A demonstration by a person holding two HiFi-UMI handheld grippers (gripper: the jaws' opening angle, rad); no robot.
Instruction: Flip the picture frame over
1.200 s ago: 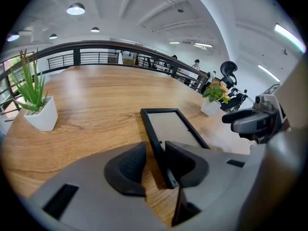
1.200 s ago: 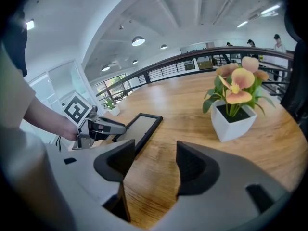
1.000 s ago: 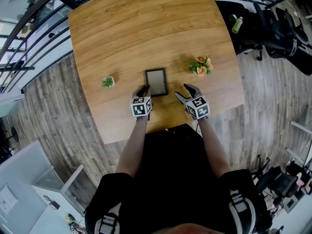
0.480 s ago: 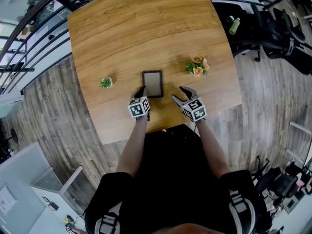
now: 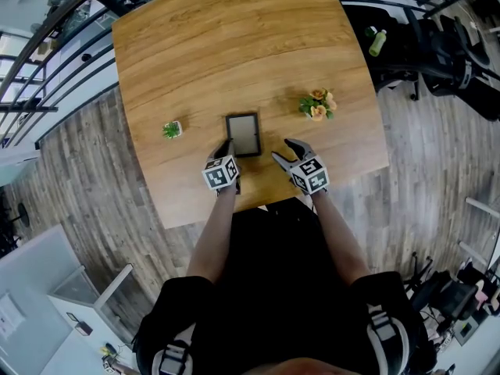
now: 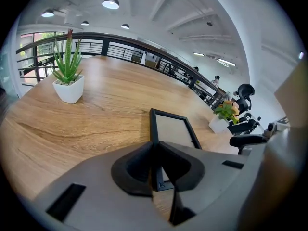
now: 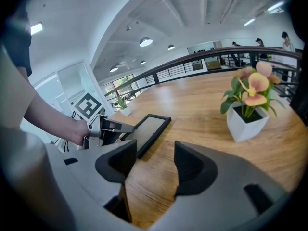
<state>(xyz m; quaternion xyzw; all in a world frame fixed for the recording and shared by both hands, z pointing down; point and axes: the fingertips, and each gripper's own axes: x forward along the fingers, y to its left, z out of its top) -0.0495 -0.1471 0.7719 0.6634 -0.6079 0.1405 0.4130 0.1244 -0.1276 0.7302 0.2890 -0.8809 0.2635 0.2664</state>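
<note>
The black picture frame (image 5: pixel 243 134) lies flat on the wooden table (image 5: pixel 234 45), glass side up, just ahead of both grippers. My left gripper (image 5: pixel 225 148) is at its near left corner. In the left gripper view the jaws are pinched on the frame's (image 6: pixel 175 130) near left edge, my left gripper (image 6: pixel 155 150) shut on it. My right gripper (image 5: pixel 285 151) hovers open to the right of the frame, a little apart from it. In the right gripper view the frame (image 7: pixel 150 127) lies ahead and to the left of my open right gripper (image 7: pixel 151 165), with the left gripper (image 7: pixel 113 127) holding its corner.
A small green plant in a white pot (image 5: pixel 172 130) stands left of the frame. A pot of orange flowers (image 5: pixel 318 105) stands to the right. The table's near edge (image 5: pixel 258 206) runs just behind the grippers. Office chairs and a green bottle (image 5: pixel 379 41) sit beyond the table's right side.
The left jaws have closed onto the frame's near left corner. The right gripper has hardly moved and stays open.
</note>
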